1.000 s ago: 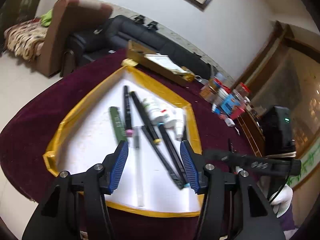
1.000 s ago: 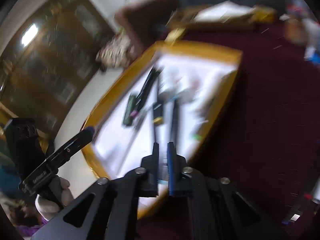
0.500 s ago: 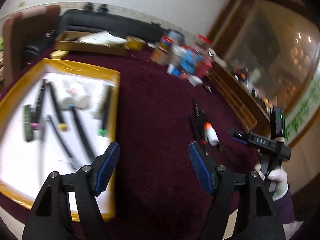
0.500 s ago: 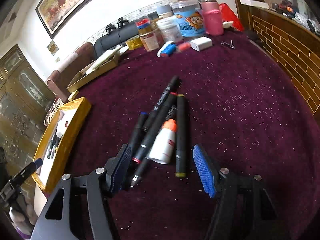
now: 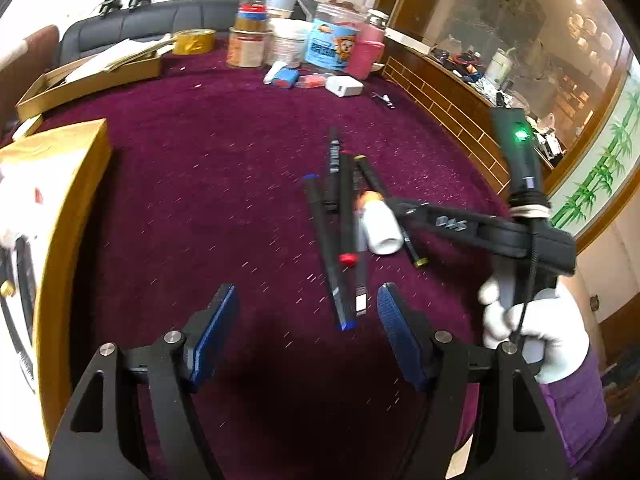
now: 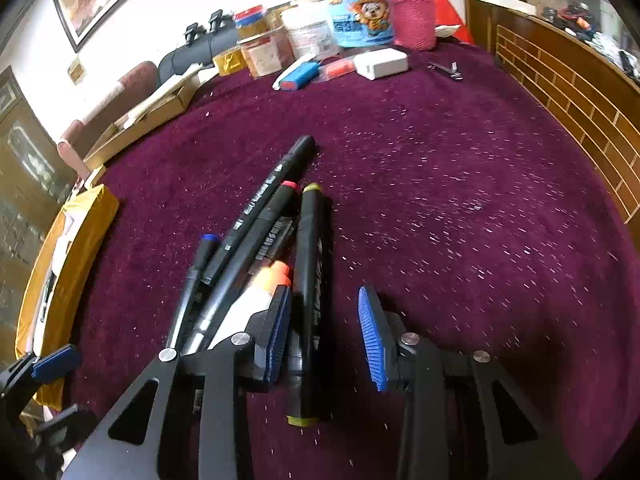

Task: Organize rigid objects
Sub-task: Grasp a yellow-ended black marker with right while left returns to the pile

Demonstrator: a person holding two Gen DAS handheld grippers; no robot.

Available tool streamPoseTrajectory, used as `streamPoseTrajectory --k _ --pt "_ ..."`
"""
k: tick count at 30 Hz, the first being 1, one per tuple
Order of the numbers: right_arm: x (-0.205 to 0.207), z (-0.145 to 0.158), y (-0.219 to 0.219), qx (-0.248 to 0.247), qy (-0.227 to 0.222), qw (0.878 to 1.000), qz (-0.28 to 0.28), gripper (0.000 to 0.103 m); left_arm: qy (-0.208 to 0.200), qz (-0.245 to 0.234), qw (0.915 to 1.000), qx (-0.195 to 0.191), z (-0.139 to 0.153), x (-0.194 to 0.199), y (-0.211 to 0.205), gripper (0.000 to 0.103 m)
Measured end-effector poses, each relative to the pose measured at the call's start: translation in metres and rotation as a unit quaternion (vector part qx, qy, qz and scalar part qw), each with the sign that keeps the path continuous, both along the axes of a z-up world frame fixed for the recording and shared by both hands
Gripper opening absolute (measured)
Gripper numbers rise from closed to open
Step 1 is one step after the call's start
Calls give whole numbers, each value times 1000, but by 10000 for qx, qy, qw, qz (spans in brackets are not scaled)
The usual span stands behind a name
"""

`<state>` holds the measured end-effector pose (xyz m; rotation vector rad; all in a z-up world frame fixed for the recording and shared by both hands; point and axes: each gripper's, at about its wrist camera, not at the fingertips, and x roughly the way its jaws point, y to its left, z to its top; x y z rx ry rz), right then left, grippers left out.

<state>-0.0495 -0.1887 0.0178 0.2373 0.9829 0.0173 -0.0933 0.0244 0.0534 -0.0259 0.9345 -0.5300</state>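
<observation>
**Grippers over the pile of pens**

The pens (image 6: 260, 232) and a small white bottle (image 5: 380, 224) lie together on the purple counter (image 6: 460, 184). The right gripper (image 6: 324, 332) has just been closing; a yellow-tipped pen (image 6: 308, 300) lies between its blue pads, not squeezed. The left gripper (image 5: 306, 332) is wide open and holds nothing. The yellow tray (image 5: 76, 208) sits well apart.

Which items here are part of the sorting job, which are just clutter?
Job:
- markers
- white bottle
- yellow tray

Lying about:
- jars
- white adapter
- nail clipper
- tape roll
- cardboard box
</observation>
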Motion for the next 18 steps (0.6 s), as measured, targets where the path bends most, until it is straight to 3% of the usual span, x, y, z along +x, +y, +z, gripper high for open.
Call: streamPoseTrajectory --k 3,5,9,13,15,18 --pt "2 1 13 -529 -42 9986 89 27 -62 1 9999 145 -4 4 -13 71" --pt "0 2 11 -756 -6 9971 -35 13 -63 13 9997 255 -9 7 -20 71" --pt "-11 2 -25 -311 -106 9982 -501 13 -63 36 9993 372 -17 15 -26 71" --pt "-20 0 -45 324 -425 9973 -502 13 -159 -61 9987 479 -25 31 -43 70" --pt "-22 0 -51 545 -462 9961 -526 13 -146 -120 9979 612 -34 43 -53 58" --pt "-25 -2 -58 808 -505 9939 -546 13 70 -132 9997 193 -38 51 -46 44"
